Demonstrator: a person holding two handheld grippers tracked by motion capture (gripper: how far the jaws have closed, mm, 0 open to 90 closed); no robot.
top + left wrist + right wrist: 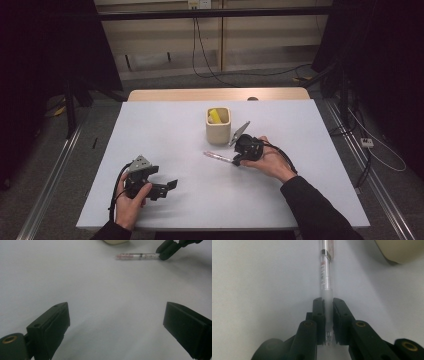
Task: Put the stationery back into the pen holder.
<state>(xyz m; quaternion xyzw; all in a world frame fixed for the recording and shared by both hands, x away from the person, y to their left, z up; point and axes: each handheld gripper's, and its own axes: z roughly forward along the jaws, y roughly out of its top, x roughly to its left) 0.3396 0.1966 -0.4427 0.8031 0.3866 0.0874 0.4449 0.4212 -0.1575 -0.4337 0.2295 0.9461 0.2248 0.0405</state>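
High view: beige cup (218,131) just behind pen (218,157), right gripper (239,159) clamping pen.

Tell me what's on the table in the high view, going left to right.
left gripper → pen → right gripper, shut on the pen's end. The beige cup stands farther back, above the pen, so it has no clear place.

Wide bare table (165,130) left & centre, easy passage. Cup (218,126) stands mid-table toward far edge, just beside right gripper (236,161) w/ pen (218,156) in its jaws; tight gap there. Left gripper (171,185) near front edge, well apart, room betw. them.
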